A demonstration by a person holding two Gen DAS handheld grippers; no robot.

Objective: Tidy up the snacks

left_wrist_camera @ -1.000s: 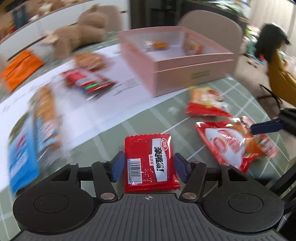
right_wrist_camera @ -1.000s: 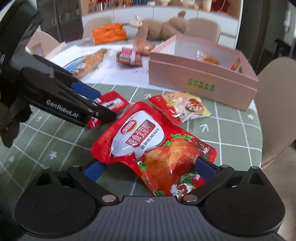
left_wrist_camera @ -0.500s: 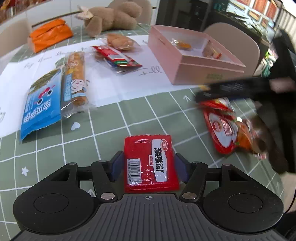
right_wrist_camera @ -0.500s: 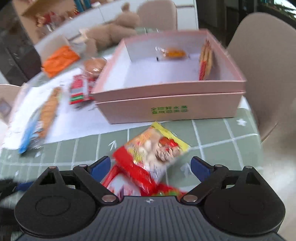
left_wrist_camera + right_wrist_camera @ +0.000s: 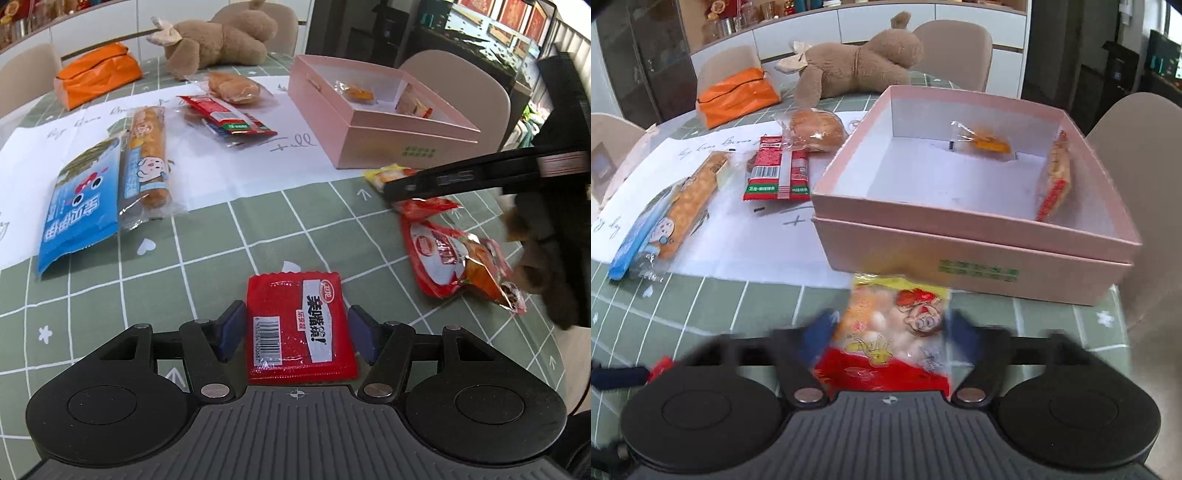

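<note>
My left gripper (image 5: 296, 330) is shut on a small red packet (image 5: 291, 295) with a barcode, just above the green checked tablecloth. My right gripper (image 5: 892, 328) is blurred and its jaws are closing, with a yellow and red snack bag (image 5: 897, 314) between them; the pads stand at its edges and the bag is not squeezed. This bag lies right in front of the open pink box (image 5: 975, 254). The box holds a small orange snack (image 5: 990, 142) and a packet (image 5: 1054, 177) leaning on its right wall. A large red chicken pouch (image 5: 454, 258) lies right of my left gripper.
On the white paper sheet (image 5: 221, 170) lie a blue packet (image 5: 81, 206), a biscuit-stick pack (image 5: 147, 155), a red-green packet (image 5: 777, 170) and a wrapped bun (image 5: 816, 129). A teddy bear (image 5: 857, 66) and an orange bag (image 5: 738, 94) sit at the back. Chairs ring the table.
My right gripper left the large red pouch, moved toward the pink box over the yellow bag, and its jaws narrowed. My left gripper swung its view with the red packet still between its pads.
</note>
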